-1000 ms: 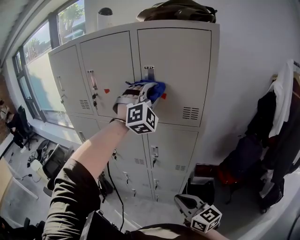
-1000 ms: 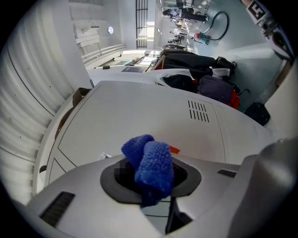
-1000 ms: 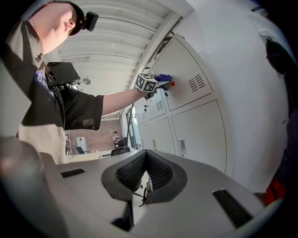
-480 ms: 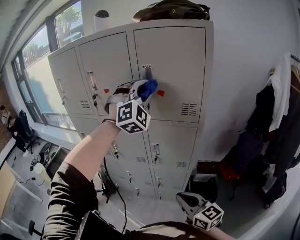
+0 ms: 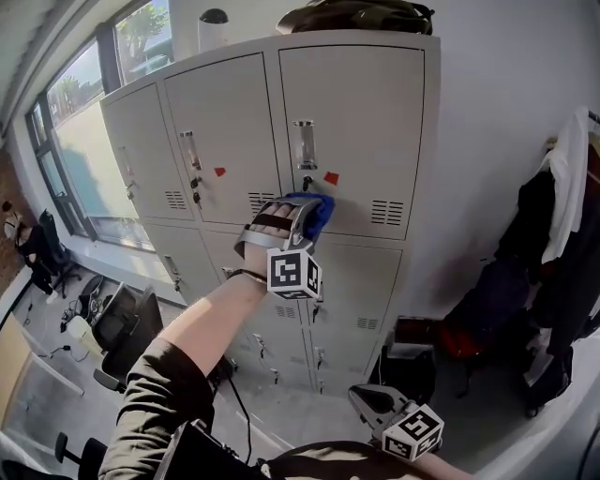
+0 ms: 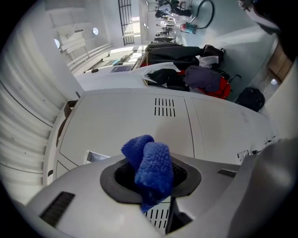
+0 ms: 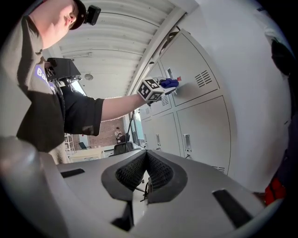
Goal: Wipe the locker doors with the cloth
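Pale grey metal lockers (image 5: 375, 112), dark bag (image 5: 361, 16) on top, hanging coats (image 5: 562, 253) beside; blue microfibre cloth (image 5: 319, 208) clamped in left gripper (image 5: 295, 214) jaws against top-right door below its handle (image 5: 304, 145); right gripper (image 5: 373, 401) jaws together, empty.

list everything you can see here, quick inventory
lockers: one bank, several doors, pale grey, against the wall
cloth: one, blue, pinched in the left gripper, at the upper right door
red stickers: two, red, on upper doors
bag: one, dark, on top of the lockers
hanging clothes: several, white and dark, right wall
floor bag: one, red and black, right of the lockers
chairs: at least two, dark, lower left
left arm: one, bare forearm, dark sleeve, stretched toward the lockers
left gripper: one, grey, shut on the cloth
right gripper: one, grey, jaws together, empty, held low
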Tool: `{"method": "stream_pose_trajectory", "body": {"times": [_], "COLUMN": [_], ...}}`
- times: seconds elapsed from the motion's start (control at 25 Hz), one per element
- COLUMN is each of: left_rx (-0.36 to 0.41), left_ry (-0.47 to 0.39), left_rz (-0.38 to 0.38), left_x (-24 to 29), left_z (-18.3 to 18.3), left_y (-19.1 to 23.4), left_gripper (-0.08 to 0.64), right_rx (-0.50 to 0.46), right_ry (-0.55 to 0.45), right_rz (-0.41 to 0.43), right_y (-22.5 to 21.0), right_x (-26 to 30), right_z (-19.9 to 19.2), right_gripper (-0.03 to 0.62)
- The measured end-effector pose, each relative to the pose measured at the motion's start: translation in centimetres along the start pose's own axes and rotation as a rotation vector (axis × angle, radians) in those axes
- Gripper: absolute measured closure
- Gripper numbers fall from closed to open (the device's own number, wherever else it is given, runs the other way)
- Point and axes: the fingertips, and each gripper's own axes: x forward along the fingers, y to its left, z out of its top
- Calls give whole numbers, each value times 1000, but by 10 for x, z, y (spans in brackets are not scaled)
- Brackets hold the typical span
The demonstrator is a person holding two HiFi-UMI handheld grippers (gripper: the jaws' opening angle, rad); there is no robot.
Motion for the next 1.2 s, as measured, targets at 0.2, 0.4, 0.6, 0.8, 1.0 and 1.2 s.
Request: {"method": "stream_pose_trajectory", "body": {"times": [0.2, 0.4, 0.6, 0.8, 1.0, 1.2], "left_rx": [13, -16, -40, -63, -78, -38], "left_ry": [23, 30, 26, 28, 21, -87], "left_rz": [5, -46, -121, -151, -191, -200], "left_x": [18, 26, 25, 24, 14, -28], "left_z": [-10, -20, -22, -22, -14, 32], "left_y": [-12, -47, -88, -107, -104, -49], "left_gripper": [437, 437, 437, 437, 437, 437], "right_rx": [2, 23, 31, 29, 19, 23], "right_ry": [10, 8, 12, 17, 11, -8], "right_rz": [-26, -58, -70, -67, -56, -51], "right_y": [-4, -11, -16, -15, -11, -16], "right_x": [-4, -13, -15, -14, -14, -18], "right_z": [-3, -8, -8, -10, -7, -2], "right_gripper": [588, 588, 588, 588, 588, 588]}}
